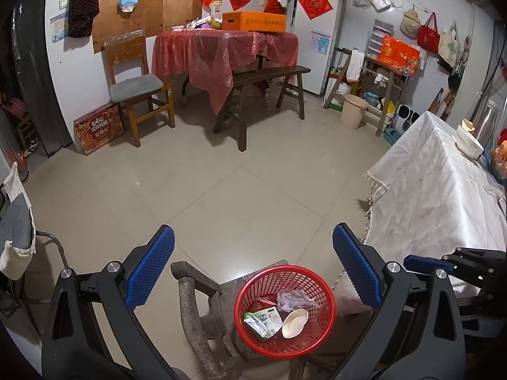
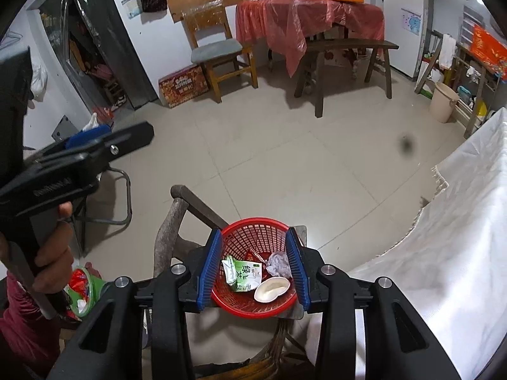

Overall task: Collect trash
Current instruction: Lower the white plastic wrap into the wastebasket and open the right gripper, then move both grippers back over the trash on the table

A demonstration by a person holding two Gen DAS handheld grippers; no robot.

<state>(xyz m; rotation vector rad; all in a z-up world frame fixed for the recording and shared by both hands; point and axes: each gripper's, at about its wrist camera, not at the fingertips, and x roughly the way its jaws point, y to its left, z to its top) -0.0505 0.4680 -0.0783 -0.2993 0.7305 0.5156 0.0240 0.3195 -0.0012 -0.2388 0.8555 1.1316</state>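
- On the seat of a worn wooden chair (image 2: 171,231) sits the red basket (image 1: 250,345), and it already carries trash: a green drink carton (image 2: 242,274), a white shell-shaped dish (image 2: 272,288) and a crumpled clear plastic wrapper (image 2: 279,264).
- Left claw (image 1: 253,269) hangs above and behind the basket with its blue pads spread wide, nothing between them.
- Right claw (image 2: 255,270) hovers over the basket, its blue pads at a middling gap and lined up with the rim on either side; I judge it empty, as nothing lies between the pads except the basket contents below.
- Beside the chair, the white-clothed tabletop (image 1: 437,190) shows a stack of bowls (image 1: 469,145) at its far edge; whether any of that counts as trash cannot be told.
- Judging by this, the collecting looks well advanced, perhaps nearly done: three pieces are in, both claws are free.
- A green bin (image 2: 84,291) with red wrappers shows low on the left of the right wrist view; emptying the basket there may be what remains.
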